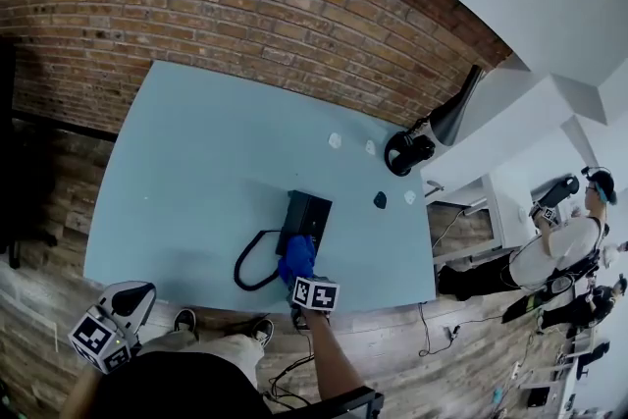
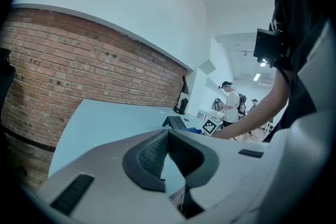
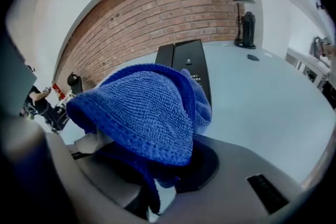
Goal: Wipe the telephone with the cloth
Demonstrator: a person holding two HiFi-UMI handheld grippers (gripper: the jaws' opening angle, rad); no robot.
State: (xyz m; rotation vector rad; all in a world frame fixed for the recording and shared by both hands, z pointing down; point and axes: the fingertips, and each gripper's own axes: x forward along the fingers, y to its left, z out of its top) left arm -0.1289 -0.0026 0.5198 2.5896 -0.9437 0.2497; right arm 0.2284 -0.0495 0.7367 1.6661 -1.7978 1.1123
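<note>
Nearest, the left tool (image 2: 168,157) hung low off the surface (image 1: 196,172), tips pressed together on nothing. The right tool (image 3: 163,165) pinched a blue cloth (image 3: 142,113) by its bunched middle, and loose folds flopped over the jaws. Just beyond lay the black telephone (image 3: 189,65), near the surface's front edge. The cloth looked soft and limp; the phone was rigid, probably light, and likely to slide unless steadied.
</note>
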